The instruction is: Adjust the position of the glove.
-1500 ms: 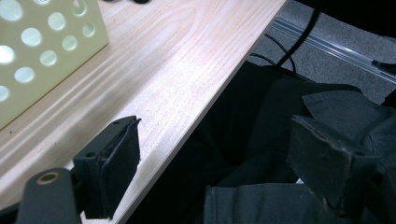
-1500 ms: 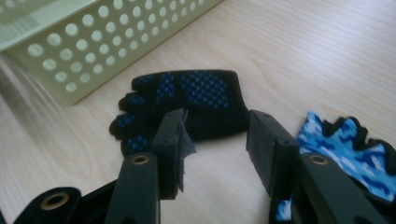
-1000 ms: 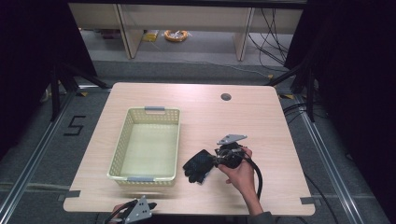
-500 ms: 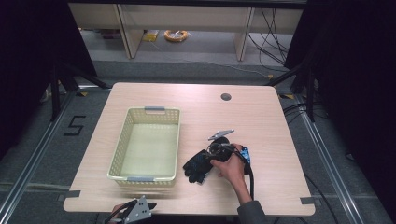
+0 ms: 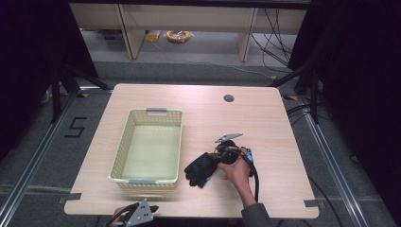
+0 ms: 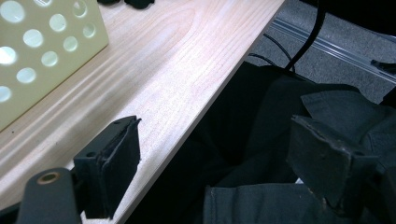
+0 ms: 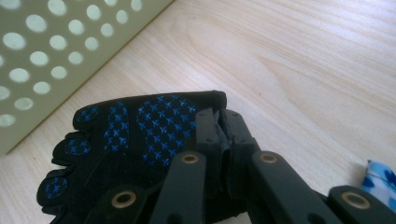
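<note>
right gripper [image 7: 219, 135]: jaws pressed together on the cuff edge of the black glove [image 7: 140, 140], low in the middle of the right gripper view; a fold of fabric sits pinched between them.

change at the jaws: a second ago the right gripper [image 5: 222, 152] stood just right of the glove [image 5: 202, 168], with a gap; half a second ago it was at the glove's edge; now it is on it. The glove itself has hardly shifted.

meaning: my judgement is that the grasp is just made and the lift comes next, probably toward the basket [image 5: 151, 118] just left of it.

glove location: lower centre of the high view, flat on the table [image 5: 265, 109], near the basket's right wall but apart from it.

left gripper [image 6: 215, 163]: jaws spread wide with nothing between them, at the bottom of its own view over the table's near edge; in the high view it sits at the bottom edge, as before.

hard to make out: how deep the pinch goes, as the linkage covers the cuff. A blue-and-white patterned scrap [image 7: 380, 179] at the right edge is cut off. Dark cloth [image 6: 327, 121] under the left gripper is unclear.
</note>
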`<action>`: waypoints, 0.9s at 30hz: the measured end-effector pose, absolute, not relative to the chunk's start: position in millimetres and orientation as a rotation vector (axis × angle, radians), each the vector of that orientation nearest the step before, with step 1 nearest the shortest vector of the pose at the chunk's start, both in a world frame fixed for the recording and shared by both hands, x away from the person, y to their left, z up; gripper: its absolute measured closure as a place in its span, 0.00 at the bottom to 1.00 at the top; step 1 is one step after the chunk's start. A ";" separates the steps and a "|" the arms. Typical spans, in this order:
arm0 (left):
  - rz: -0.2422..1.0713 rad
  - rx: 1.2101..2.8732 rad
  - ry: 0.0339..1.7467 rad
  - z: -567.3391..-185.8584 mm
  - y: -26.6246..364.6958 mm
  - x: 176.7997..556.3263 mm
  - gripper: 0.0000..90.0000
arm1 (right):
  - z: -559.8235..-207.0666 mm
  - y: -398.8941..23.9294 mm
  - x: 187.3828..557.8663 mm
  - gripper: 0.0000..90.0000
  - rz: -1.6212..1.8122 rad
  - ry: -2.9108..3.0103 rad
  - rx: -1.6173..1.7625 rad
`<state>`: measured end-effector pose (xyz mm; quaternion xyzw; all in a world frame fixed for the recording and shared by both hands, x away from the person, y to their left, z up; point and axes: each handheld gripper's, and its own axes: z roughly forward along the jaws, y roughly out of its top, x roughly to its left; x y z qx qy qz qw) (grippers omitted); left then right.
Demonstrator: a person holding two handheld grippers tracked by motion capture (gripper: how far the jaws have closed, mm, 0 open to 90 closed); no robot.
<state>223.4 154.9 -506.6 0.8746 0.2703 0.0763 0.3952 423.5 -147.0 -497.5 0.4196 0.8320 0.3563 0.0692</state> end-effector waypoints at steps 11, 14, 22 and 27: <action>0.183 2.201 0.687 -506.7 154.2 222.6 0.19 | -464.5 -152.3 401.7 0.98 1.256 2.469 1.229; 0.188 2.205 0.688 -506.0 154.7 222.7 0.19 | -452.1 -151.9 393.2 0.98 1.348 2.453 1.204; 0.198 2.184 0.688 -507.0 153.8 223.0 0.19 | -415.9 -161.0 357.6 0.98 1.528 2.347 1.167; 0.192 2.205 0.689 -506.2 154.0 222.7 0.19 | -414.5 -167.0 339.6 0.98 1.570 2.299 1.167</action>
